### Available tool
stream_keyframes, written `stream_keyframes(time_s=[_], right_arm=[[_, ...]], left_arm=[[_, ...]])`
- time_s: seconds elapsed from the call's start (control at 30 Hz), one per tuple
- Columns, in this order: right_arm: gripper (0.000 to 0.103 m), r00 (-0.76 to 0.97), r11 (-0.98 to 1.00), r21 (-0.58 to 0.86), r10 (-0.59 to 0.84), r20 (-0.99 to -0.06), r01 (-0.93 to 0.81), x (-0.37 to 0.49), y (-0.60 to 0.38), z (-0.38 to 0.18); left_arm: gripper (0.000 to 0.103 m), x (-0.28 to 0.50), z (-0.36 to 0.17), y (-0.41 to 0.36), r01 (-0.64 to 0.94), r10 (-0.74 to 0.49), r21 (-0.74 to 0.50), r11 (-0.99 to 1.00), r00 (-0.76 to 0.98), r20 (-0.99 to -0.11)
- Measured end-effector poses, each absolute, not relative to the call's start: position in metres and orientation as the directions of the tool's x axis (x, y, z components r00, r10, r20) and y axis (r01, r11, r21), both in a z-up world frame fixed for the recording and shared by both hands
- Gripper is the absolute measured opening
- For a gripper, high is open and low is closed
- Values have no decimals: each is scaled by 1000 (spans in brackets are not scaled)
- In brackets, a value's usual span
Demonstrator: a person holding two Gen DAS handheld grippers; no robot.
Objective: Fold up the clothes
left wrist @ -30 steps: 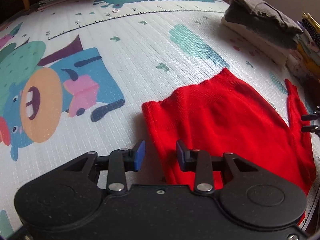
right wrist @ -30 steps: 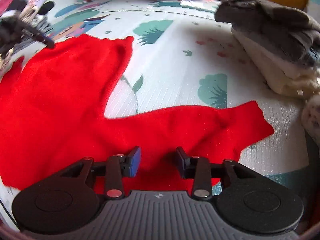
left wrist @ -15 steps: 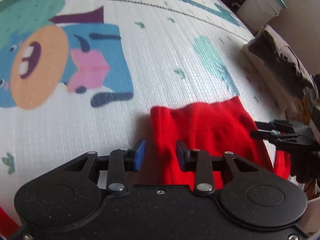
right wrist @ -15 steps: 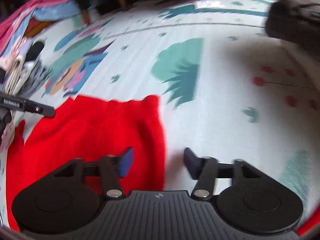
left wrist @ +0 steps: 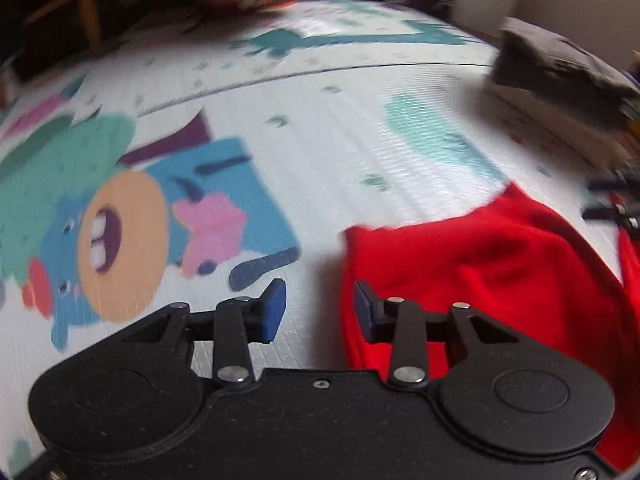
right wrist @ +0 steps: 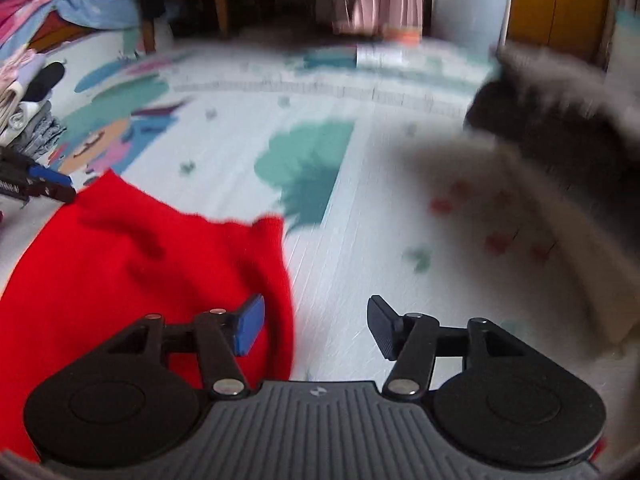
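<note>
A red knit garment (left wrist: 480,264) lies on the play mat, and the right wrist view shows it lower left (right wrist: 140,280). My left gripper (left wrist: 319,310) hovers at its left edge. Its jaws are opening, with bare mat between them and the cloth edge beside the right pad (left wrist: 363,314). My right gripper (right wrist: 316,326) sits at the garment's right edge. Its jaws are opening wide, the cloth edge just inside the blue left pad (right wrist: 249,326), not pinched. Each gripper shows at the other view's border: the left (right wrist: 44,182), the right (left wrist: 608,200).
The cartoon play mat (left wrist: 360,128) covers the floor. A stack of folded clothes, grey over cream (left wrist: 560,76), stands at the right (right wrist: 560,132). A heap of mixed clothes (right wrist: 28,108) lies far left. Chair legs (right wrist: 218,0) and furniture stand beyond the mat.
The right gripper has swung from over the spread sleeve to the garment's right edge and its jaws have widened. The sleeve no longer lies stretched out. The left view tilted down, then back.
</note>
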State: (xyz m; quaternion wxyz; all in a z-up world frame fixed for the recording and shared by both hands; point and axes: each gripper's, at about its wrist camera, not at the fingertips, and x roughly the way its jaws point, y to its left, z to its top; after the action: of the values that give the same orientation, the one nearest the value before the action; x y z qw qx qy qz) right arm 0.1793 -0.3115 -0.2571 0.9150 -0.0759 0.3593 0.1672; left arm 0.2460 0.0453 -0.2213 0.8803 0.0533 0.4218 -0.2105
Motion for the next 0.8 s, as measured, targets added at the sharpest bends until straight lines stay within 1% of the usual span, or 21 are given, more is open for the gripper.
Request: stream_keyframes(time_s=[0.03, 0.07, 0.13, 0.17, 0.2, 0.27, 0.3, 0.33, 0.37, 0.4, 0.47, 0.5, 0.57, 0.6, 0.63, 0.7, 0.8], right_arm=[[57, 687, 914, -23, 288, -667, -406, 176, -307, -256], [53, 682, 891, -27, 327, -654, -453, 174, -301, -255], [47, 640, 846, -49, 364, -677, -532, 181, -281, -261], [43, 621, 838, -22, 387, -681, -546, 189, -274, -264], [43, 603, 838, -5, 388, -697, -545, 199, -270, -269], [43, 564, 843, 22, 379, -734, -538, 222, -263, -280], [44, 548, 851, 48, 378, -746, -522, 230, -267, -285], [43, 534, 861, 75, 378, -756, -503, 238, -273, -290], [42, 530, 862, 72, 372, -762, -502, 240, -274, -289], [42, 529, 861, 62, 365, -766, -505, 242, -273, -285], [42, 573, 852, 77, 412, -709, -518, 236, -273, -274], [42, 586, 843, 78, 433, -685, -532, 232, -272, -273], [43, 546, 855, 56, 379, -747, -516, 242, -268, -284], [50, 521, 861, 43, 346, -780, -506, 247, -266, -290], [52, 527, 867, 63, 355, -772, -494, 251, -270, -292], [52, 536, 885, 52, 326, -779, -463, 254, -272, -287], [51, 576, 868, 77, 389, -719, -490, 232, -278, -266]], left_arm=[[35, 242, -218, 44, 446, -353, -92, 890, 547, -759], [35, 241, -218, 39, 470, -375, -104, 876, 531, -760], [35, 243, -223, 26, 518, -398, -94, 850, 514, -760], [36, 248, -227, 20, 533, -396, -81, 842, 508, -765], [36, 253, -231, 15, 546, -393, -70, 835, 502, -771], [39, 271, -256, 17, 511, -361, -106, 853, 431, -827], [45, 272, -257, 16, 514, -345, -80, 854, 445, -826], [46, 273, -257, 16, 515, -331, -57, 855, 458, -825], [45, 275, -255, 17, 492, -337, -88, 866, 445, -830], [44, 274, -249, 19, 487, -361, -113, 866, 454, -815], [44, 272, -238, 21, 480, -408, -161, 863, 472, -781], [44, 270, -238, 17, 498, -417, -158, 853, 466, -781], [44, 266, -239, 9, 535, -431, -149, 832, 452, -781], [44, 265, -247, 4, 551, -385, -98, 829, 434, -814], [39, 263, -253, 3, 564, -342, -44, 825, 436, -833], [39, 251, -240, 9, 592, -359, -26, 806, 453, -816], [39, 226, -216, 23, 621, -428, -61, 782, 463, -776]])
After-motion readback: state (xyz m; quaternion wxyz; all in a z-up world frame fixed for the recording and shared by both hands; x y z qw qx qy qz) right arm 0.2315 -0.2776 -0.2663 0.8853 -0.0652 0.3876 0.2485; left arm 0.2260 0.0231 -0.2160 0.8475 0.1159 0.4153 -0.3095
